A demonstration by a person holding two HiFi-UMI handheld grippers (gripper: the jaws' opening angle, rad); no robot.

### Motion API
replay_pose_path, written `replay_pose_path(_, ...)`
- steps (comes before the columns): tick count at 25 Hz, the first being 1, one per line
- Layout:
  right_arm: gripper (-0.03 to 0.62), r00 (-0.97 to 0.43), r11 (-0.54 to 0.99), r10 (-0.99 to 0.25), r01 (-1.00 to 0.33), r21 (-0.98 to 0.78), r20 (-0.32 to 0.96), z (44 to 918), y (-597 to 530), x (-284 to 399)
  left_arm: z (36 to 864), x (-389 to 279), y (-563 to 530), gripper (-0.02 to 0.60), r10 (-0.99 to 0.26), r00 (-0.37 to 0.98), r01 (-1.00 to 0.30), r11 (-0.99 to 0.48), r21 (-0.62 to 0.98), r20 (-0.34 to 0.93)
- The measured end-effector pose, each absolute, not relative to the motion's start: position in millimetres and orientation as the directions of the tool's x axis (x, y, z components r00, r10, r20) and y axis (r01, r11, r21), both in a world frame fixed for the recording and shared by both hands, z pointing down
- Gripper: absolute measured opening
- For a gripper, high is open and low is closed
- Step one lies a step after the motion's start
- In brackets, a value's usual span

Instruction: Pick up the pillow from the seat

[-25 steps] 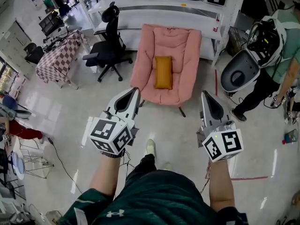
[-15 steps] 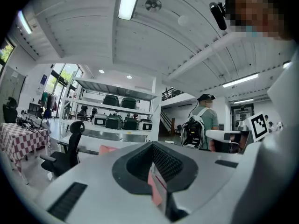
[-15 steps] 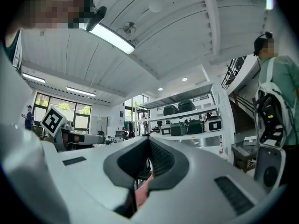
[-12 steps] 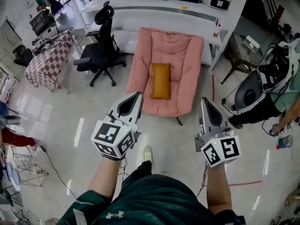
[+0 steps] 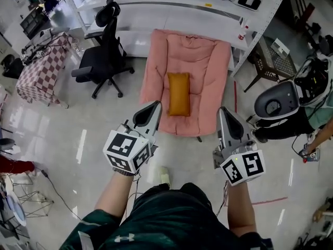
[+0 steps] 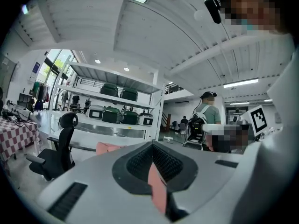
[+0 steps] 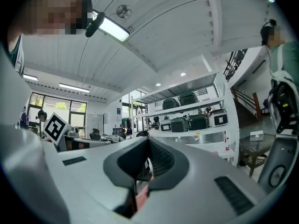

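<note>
You have bare floor (image 5: 182,152) up to the pink seat (image 5: 205,61) at frame centre; a black office chair (image 5: 99,66) stands left of it.

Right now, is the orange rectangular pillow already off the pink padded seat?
No, the orange rectangular pillow lies flat on the middle of the pink padded seat.

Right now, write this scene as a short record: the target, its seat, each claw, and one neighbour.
target: orange pillow, lying lengthwise on the seat
seat: pink armchair, in front of a white shelf
left claw: shut, empty, apart from the pillow
right claw: shut, empty, apart from the pillow
neighbour: black office chair, left of the armchair in the head view
progress: pillow not yet picked up
</note>
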State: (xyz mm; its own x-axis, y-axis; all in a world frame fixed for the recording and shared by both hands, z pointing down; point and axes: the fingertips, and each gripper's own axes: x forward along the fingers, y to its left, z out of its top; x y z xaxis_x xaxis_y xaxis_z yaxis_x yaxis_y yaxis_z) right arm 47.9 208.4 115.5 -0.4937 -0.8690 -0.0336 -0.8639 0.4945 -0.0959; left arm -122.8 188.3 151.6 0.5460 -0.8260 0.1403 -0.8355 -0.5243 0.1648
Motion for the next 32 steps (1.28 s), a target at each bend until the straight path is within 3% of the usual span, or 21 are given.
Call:
replay_pose_path(11, 0.002, -0.464, 0.461, -0.886, -0.879, -0.118, -0.005, 140.1, 128.9, 54.0, 193.5, -106.7, 107.0, 0.0, -0.778, 0.594, -0.803, -0.561, 0.201, 0.204)
replay_pose_path(25, 0.002, -0.596, 0.579, -0.801, -0.794, -0.186, 0.053, 213.6, -58.4, 70.1, 291.3, -68.6, -47.9, 0.0, -0.78, 0.533, -0.845, -0.474, 0.247, 0.327)
replay_pose_path(32, 0.002, -0.65, 0.616, -0.753, -0.752, -0.234, 0.104, 273.8, -128.5, 77.0, 382.0, -66.3, -107.0, 0.0, -0.765, 0.484, -0.873, -0.389, 0.294, 0.425)
